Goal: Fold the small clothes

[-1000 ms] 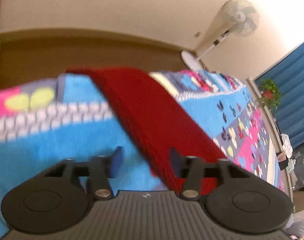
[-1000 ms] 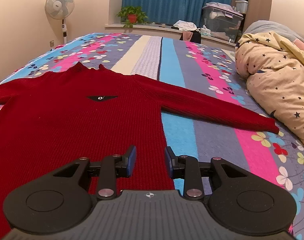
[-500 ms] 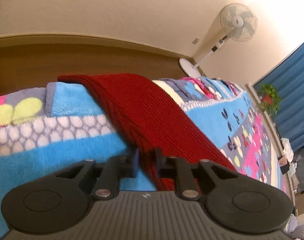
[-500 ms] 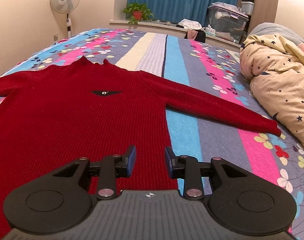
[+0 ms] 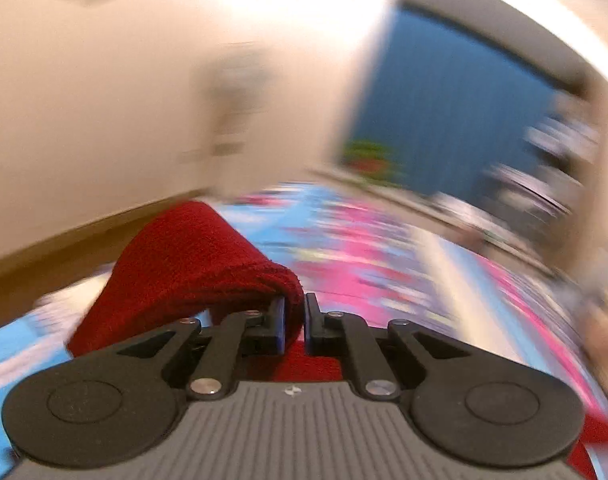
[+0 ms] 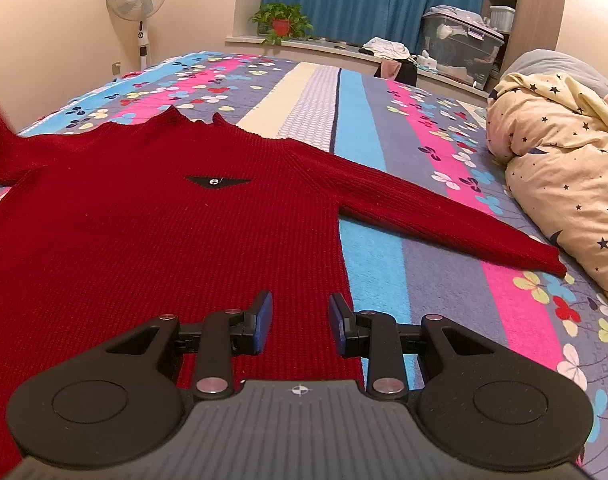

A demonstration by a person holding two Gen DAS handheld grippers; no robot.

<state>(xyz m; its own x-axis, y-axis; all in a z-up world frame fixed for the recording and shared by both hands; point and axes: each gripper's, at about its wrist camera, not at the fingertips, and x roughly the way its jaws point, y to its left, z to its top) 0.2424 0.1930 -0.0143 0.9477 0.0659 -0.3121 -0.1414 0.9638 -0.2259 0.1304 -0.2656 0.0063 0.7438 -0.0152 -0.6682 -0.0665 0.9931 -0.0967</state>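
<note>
A red knit sweater (image 6: 144,224) lies face up on the striped flowered bedspread (image 6: 383,128), its right sleeve (image 6: 443,220) stretched out toward the star-print duvet. At the left edge its other sleeve (image 6: 0,140) is raised off the bed. In the blurred left wrist view that red sleeve (image 5: 192,256) bends over the fingers, and my left gripper (image 5: 294,320) is shut on its cuff. Over the sweater's lower right hem my right gripper (image 6: 300,320) hovers open, with nothing between its fingers.
A rolled cream duvet with dark stars (image 6: 563,168) lies along the bed's right side. A standing fan (image 6: 138,4) is by the left wall. A potted plant (image 6: 282,20), clothes and a storage box (image 6: 459,48) sit on the window ledge before blue curtains.
My left gripper closed on the sleeve cuff, then swung up and rolled with it, so the sleeve now rises off the bed. The right gripper has stayed put.
</note>
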